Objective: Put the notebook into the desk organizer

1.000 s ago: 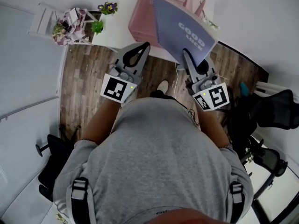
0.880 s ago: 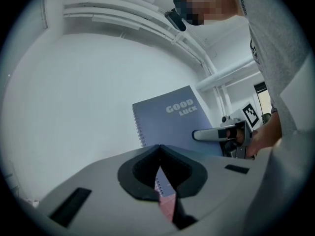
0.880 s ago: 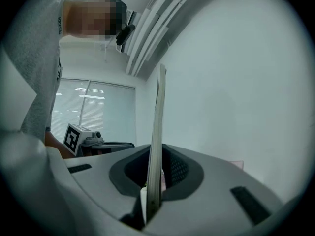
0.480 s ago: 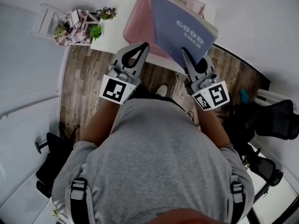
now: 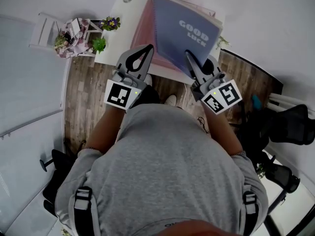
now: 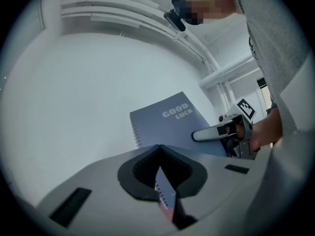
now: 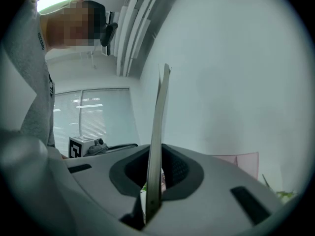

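A blue-grey spiral notebook [image 5: 184, 31] printed "GOOD LUCK" is held up over the pink desk organizer [image 5: 144, 26] on the white table [image 5: 114, 38]. My right gripper [image 5: 188, 57] is shut on the notebook's near lower corner. In the right gripper view the notebook [image 7: 158, 117] rises edge-on from between the jaws of the right gripper [image 7: 155, 154], with a corner of the organizer [image 7: 242, 160] behind. My left gripper [image 5: 147, 48] is shut with nothing in it, just left of the notebook near the organizer's side. The left gripper view shows the notebook [image 6: 165, 124] and the right gripper [image 6: 197, 135] holding it.
Small potted plants [image 5: 110, 22] and a white rack with flowers [image 5: 66, 32] stand at the table's left end. Below is a wood floor [image 5: 81, 102]. Black office chairs [image 5: 290, 119] stand to the right. A white wall runs behind the table.
Both grippers have moved forward toward the table. The notebook has swung left in the head view and now covers most of the pink organizer.
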Demonstrator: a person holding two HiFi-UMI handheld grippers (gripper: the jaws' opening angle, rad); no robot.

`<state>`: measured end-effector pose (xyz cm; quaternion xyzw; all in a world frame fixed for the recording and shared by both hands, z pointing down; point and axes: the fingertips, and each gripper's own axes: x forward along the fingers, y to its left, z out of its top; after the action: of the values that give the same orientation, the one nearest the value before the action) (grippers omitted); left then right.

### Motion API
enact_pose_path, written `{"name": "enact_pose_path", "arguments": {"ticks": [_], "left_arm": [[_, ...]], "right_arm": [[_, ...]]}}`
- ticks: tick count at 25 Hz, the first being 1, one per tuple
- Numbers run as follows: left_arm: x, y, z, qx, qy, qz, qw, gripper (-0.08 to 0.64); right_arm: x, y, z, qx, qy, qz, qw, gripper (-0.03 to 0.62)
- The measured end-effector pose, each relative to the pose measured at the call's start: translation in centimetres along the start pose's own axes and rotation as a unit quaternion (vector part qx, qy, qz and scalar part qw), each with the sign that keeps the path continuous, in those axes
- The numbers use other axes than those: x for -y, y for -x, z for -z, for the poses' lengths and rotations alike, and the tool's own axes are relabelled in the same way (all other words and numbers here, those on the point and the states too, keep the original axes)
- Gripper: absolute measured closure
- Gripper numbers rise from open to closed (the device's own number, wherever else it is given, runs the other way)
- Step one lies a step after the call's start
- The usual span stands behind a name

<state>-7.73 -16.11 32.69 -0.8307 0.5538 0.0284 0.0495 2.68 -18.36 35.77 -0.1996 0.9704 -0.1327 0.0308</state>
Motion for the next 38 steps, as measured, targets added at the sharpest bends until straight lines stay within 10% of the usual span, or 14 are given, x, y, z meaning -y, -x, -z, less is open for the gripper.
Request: {"name": "enact_pose_path", "arguments": {"ticks": [38], "left_arm": [[-8.0,-4.2,1.9,0.009,0.015,0.060,0.9980,0.540]], "right_arm": [[5.3,-8.8,6.2,-0.085,-0.271,0.031,0.958,0.548]]}}
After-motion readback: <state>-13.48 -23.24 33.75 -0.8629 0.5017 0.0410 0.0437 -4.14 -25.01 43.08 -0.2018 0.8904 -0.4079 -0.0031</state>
